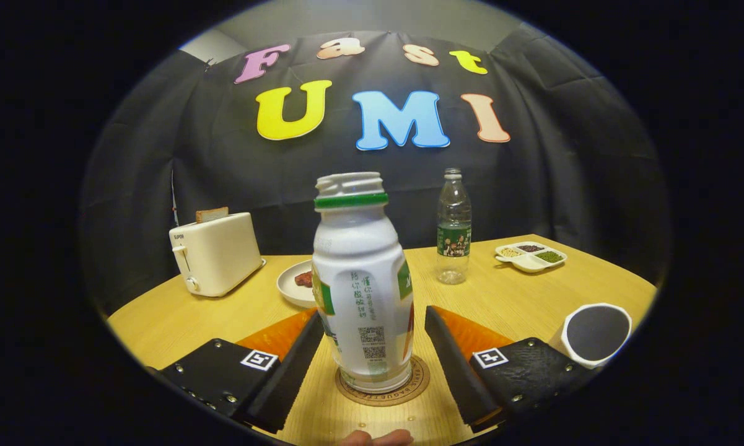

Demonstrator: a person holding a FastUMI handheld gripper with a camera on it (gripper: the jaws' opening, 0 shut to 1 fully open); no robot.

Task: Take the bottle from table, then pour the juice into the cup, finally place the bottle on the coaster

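The worktop [520,291] carries a toaster [215,253], a clear bottle [453,226], a plate [296,284] and a sectioned dish [531,256]. The open white bottle [360,279] stands upright on the coaster [383,383], between the fingers of the claw [375,353], which is spread wide and apart from it. The cup [595,334] sits just right of the right finger.

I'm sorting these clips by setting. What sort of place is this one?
Likely a staged kitchen-table booth, not a real home: a black cloth wall backs a wooden table set with a toaster and a plate of food. The open gripper straddles a white bottle standing on a coaster.
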